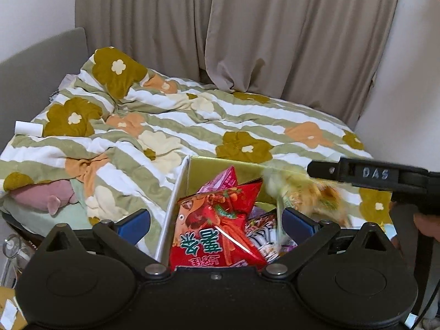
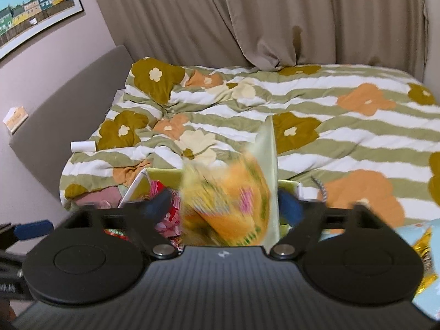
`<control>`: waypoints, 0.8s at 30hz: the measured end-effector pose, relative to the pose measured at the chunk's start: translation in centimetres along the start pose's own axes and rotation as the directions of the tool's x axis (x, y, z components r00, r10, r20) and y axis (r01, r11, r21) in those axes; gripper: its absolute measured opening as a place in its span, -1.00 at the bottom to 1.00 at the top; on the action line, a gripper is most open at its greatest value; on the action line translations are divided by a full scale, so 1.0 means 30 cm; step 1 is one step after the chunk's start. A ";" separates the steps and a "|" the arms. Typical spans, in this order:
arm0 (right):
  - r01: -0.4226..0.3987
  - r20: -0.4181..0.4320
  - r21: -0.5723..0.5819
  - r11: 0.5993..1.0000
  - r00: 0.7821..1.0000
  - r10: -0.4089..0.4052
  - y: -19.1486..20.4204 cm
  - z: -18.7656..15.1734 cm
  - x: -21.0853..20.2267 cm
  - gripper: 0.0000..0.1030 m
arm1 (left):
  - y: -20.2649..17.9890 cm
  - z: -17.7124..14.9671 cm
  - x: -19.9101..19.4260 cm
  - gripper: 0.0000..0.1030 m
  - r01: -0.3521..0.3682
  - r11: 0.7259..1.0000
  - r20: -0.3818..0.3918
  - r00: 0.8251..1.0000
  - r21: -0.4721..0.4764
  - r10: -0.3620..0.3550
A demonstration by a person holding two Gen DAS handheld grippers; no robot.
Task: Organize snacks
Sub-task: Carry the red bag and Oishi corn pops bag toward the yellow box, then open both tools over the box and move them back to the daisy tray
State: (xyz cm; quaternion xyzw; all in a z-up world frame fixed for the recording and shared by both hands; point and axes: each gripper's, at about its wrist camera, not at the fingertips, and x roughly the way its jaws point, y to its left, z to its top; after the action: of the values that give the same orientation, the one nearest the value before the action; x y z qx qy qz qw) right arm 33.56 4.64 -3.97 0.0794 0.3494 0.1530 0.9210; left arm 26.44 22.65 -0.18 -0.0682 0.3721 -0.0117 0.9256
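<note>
At your far left a grey padded headboard [image 1: 41,63] stands against a pale wall, and in the right wrist view one framed picture of coloured houses [image 2: 35,8] hangs above it. Beige curtains [image 1: 220,27] fall in folds behind the bed. The surface under everything is a rumpled quilt [image 1: 170,118], green and white striped with mustard, orange and cream flowers. One small white roll [image 1: 29,128] lies on its left edge, and one pink soft thing [image 1: 45,196] is tucked below that edge.

Your left gripper [image 1: 216,224] has its jaws spread wide, its blue pads [image 1: 134,224] touching nothing. Between them you look down into one open box [image 1: 176,192] with white outer walls and a yellow-green lining, resting on the quilt. Inside it a red snack bag [image 1: 217,228] lies on top, with a pink packet [image 1: 225,177] behind it and a dark printed packet [image 1: 262,231] at its right; at least three packs, the rest hidden.

Your right gripper [image 2: 228,206] is released too. One yellow and orange snack bag [image 2: 225,200], heavily blurred, sits between its pads above the box; whether either pad touches it cannot be told. At the far right one light blue packet with gold foil [image 2: 423,247] shows at the frame edge.
</note>
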 end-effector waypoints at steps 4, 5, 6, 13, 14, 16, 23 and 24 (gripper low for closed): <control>-0.007 -0.003 0.017 1.000 1.000 0.007 -0.012 -0.019 0.003 1.00 | 0.002 -0.014 0.005 1.00 -0.015 1.000 -0.004 1.000 0.015 0.015; -0.004 -0.005 0.016 1.000 1.000 0.004 -0.010 -0.022 0.005 1.00 | 0.003 -0.015 0.006 1.00 -0.017 1.000 -0.003 1.000 0.016 0.017; 0.000 -0.007 0.013 1.000 1.000 0.000 -0.011 -0.025 0.004 1.00 | 0.005 -0.017 0.005 1.00 -0.017 1.000 -0.003 1.000 0.017 0.017; 0.005 0.024 0.005 1.000 1.000 -0.005 0.011 -0.026 -0.063 1.00 | 0.008 -0.019 -0.030 1.00 0.007 1.000 0.015 1.000 0.003 -0.007; 0.008 0.033 -0.002 1.000 0.999 -0.008 0.017 -0.026 -0.079 1.00 | 0.008 -0.020 -0.041 1.00 0.012 1.000 0.020 1.000 0.002 -0.012; 0.011 0.052 -0.010 1.000 0.999 -0.010 0.027 -0.026 -0.115 1.00 | 0.002 -0.021 -0.065 1.00 0.024 1.000 0.033 0.999 0.002 -0.024; 0.039 0.097 -0.020 0.999 0.995 -0.037 0.036 -0.048 -0.263 1.00 | -0.047 -0.027 -0.137 1.00 0.045 0.999 0.066 0.997 0.027 -0.047; 0.046 0.102 -0.018 0.999 0.994 -0.044 0.034 -0.055 -0.287 1.00 | -0.054 -0.028 -0.146 1.00 0.048 0.998 0.072 0.996 0.032 -0.050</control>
State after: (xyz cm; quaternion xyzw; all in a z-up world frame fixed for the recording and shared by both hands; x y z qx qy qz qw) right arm 26.11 2.76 0.39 0.0696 0.3024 0.1316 0.9415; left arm 22.75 21.26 2.46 -0.0638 0.3364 -0.0374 0.9388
